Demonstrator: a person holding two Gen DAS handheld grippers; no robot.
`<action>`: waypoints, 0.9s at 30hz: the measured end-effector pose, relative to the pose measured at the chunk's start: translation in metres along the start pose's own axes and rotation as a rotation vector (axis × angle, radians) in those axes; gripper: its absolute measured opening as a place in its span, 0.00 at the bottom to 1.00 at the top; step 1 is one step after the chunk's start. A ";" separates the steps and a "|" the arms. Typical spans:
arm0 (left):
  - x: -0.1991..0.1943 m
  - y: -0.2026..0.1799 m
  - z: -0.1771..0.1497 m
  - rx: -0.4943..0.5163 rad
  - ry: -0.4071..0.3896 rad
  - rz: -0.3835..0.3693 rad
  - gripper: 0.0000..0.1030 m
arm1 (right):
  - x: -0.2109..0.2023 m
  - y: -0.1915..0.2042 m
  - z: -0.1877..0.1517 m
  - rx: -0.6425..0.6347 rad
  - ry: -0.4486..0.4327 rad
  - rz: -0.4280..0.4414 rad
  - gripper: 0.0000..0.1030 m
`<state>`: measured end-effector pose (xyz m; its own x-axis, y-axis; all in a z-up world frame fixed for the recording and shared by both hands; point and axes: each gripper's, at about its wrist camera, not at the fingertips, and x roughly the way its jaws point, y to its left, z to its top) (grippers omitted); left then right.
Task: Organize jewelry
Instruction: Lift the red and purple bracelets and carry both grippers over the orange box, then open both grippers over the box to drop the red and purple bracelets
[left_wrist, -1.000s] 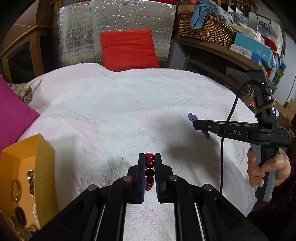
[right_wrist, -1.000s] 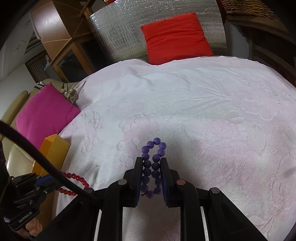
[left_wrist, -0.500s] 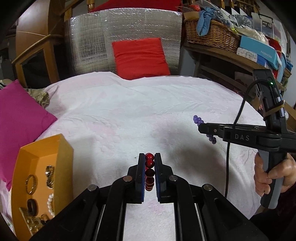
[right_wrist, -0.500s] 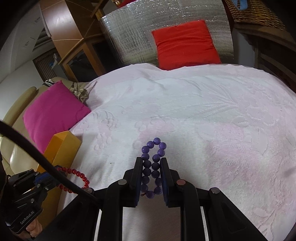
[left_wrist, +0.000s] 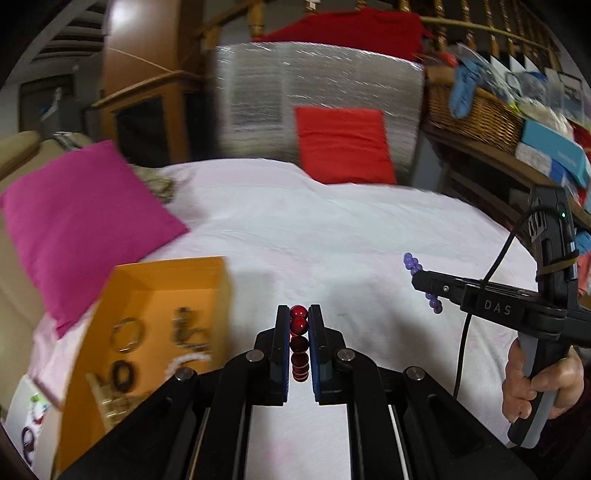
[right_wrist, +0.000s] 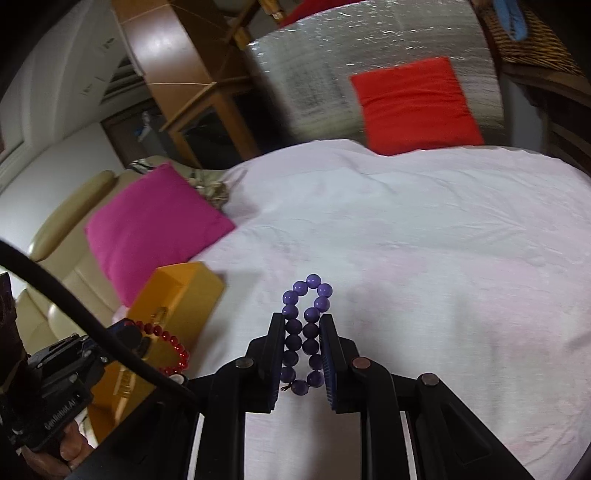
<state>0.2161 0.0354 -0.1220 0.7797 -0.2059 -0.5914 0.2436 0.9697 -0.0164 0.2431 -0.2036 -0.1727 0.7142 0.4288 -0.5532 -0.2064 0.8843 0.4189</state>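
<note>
My left gripper (left_wrist: 299, 314) is shut on a red bead bracelet (left_wrist: 299, 326), held above the white bedspread just right of an open orange box (left_wrist: 207, 273). The box holds rings and other jewelry (left_wrist: 127, 334). My right gripper (right_wrist: 303, 321) is shut on a purple bead bracelet (right_wrist: 312, 286), held above the bedspread. In the left wrist view the right gripper (left_wrist: 415, 277) is at the right with purple beads (left_wrist: 413, 263) sticking out. In the right wrist view the left gripper (right_wrist: 125, 338) and red bracelet (right_wrist: 173, 345) hang in front of the orange box (right_wrist: 192, 284).
A magenta cushion (left_wrist: 81, 218) lies left, behind the box. A red cushion (left_wrist: 343, 144) leans on a silver panel at the back. A wicker basket (left_wrist: 476, 110) and boxes sit on a wooden shelf at right. The bedspread (right_wrist: 424, 229) spans the middle.
Both views have tilted up and swung left. The orange box now shows closer to the left gripper, and the magenta cushion has come into view. Both bracelets stay held.
</note>
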 end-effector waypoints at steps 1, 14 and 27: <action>-0.008 0.010 -0.002 -0.008 -0.005 0.023 0.09 | 0.002 0.008 -0.001 -0.005 -0.002 0.021 0.20; -0.082 0.122 -0.046 -0.111 0.017 0.270 0.09 | 0.024 0.126 -0.027 -0.085 0.017 0.279 0.20; -0.055 0.158 -0.092 -0.184 0.120 0.358 0.09 | 0.068 0.221 -0.096 -0.222 0.204 0.417 0.20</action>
<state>0.1586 0.2119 -0.1662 0.7211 0.1544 -0.6754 -0.1456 0.9869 0.0701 0.1817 0.0390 -0.1872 0.4006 0.7610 -0.5103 -0.5988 0.6390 0.4828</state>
